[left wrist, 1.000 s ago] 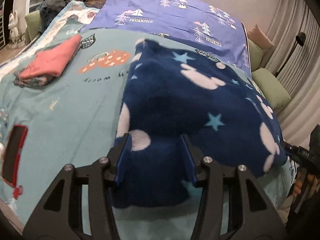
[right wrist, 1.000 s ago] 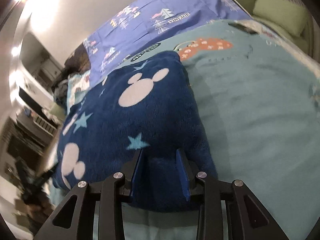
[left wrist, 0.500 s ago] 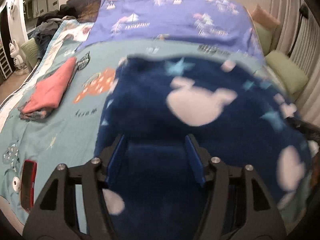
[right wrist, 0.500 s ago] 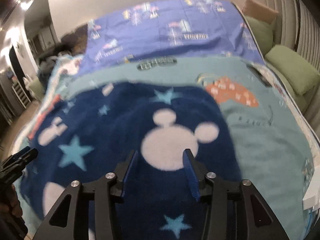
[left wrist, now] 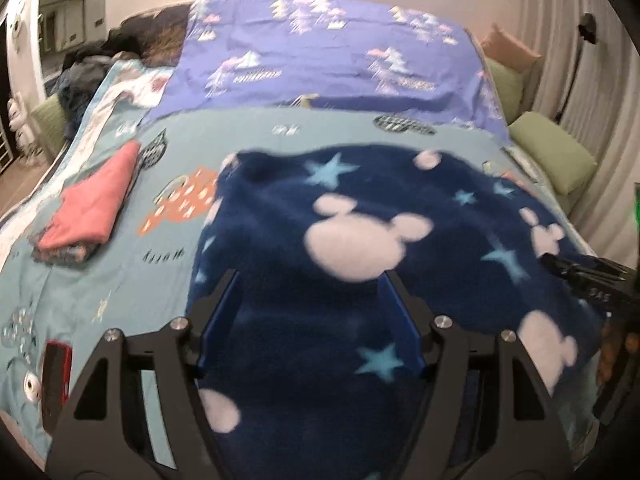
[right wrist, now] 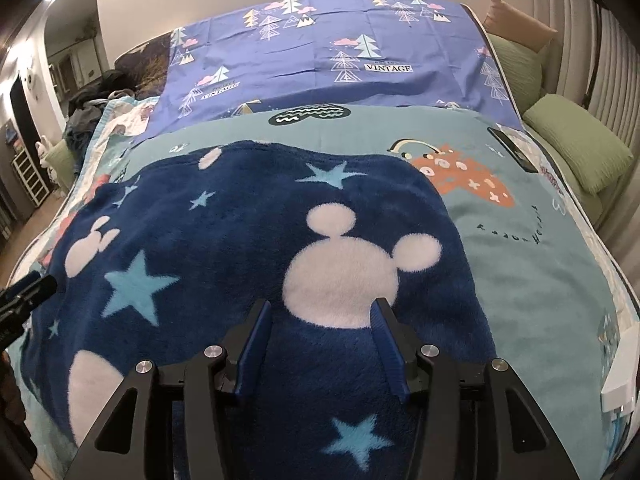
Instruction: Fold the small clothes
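A dark blue fleece garment [left wrist: 360, 240] with pink mouse heads and light blue stars lies spread on the teal bed cover [left wrist: 120, 280]. My left gripper [left wrist: 310, 280] hovers over its near left part, open, and its blue pads [left wrist: 218, 320] do not press on the cloth. My right gripper [right wrist: 320, 306] hangs over the near right part of the same fleece garment [right wrist: 240, 240]. Its jaws are opening, with only the fleece lying below the gap. Each gripper shows at the edge of the other's view: the right gripper [left wrist: 592, 280] and the left gripper [right wrist: 24, 296].
A folded pink cloth [left wrist: 92, 208] on a small stack lies at the bed's left. A purple tree-print sheet [left wrist: 320, 60] covers the far end. Green cushions [left wrist: 552, 152] line the right side. A red and black object [left wrist: 56, 380] sits near the left front edge.
Both grippers let go of the fleece's near edge and opened. They drew back and rolled, so the fleece now lies flat beneath them instead of between the pads.
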Demonstrator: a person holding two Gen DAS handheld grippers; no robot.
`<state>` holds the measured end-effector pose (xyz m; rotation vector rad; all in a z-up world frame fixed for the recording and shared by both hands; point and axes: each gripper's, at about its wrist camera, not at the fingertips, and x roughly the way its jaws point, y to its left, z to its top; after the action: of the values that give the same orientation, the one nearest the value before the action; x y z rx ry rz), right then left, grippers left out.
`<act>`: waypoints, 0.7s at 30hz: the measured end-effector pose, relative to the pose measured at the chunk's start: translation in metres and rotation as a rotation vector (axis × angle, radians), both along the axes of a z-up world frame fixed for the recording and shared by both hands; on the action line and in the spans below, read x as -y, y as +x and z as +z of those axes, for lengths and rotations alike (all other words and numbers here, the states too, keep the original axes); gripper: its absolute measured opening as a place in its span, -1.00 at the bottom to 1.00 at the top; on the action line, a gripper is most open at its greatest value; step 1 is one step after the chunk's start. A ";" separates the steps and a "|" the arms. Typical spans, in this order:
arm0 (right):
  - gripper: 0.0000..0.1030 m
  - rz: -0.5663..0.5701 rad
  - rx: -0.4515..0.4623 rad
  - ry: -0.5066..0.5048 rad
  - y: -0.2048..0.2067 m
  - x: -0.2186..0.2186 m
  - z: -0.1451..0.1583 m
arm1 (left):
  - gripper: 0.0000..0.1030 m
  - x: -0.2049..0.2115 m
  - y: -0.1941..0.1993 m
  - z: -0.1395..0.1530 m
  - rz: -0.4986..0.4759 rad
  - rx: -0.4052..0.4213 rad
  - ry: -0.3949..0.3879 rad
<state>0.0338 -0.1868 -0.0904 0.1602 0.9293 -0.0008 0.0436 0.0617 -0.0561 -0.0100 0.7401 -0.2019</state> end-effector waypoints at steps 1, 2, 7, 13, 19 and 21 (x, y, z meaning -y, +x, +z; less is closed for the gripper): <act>0.02 0.004 0.008 -0.001 0.000 -0.002 0.004 | 0.37 0.004 -0.001 0.004 -0.014 0.015 0.000; 0.02 0.007 0.015 0.000 0.000 -0.003 0.008 | 0.37 0.008 -0.002 0.007 -0.033 0.028 -0.004; 0.06 0.094 0.083 0.029 -0.005 -0.028 0.031 | 0.37 0.012 0.003 0.002 -0.032 0.010 0.007; 0.24 0.216 0.006 0.047 -0.006 -0.065 0.014 | 0.37 -0.028 -0.003 -0.014 0.067 -0.041 -0.021; 0.25 0.191 -0.022 0.056 -0.007 -0.068 -0.007 | 0.52 -0.062 -0.010 -0.046 0.105 -0.127 -0.080; 0.25 0.180 -0.012 0.078 -0.005 -0.066 0.007 | 0.51 -0.068 -0.013 -0.045 0.097 -0.131 -0.114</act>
<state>0.0291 -0.1211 -0.0834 0.1487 0.9536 0.2015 0.0307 0.1295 -0.1012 -0.1688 0.8553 -0.1512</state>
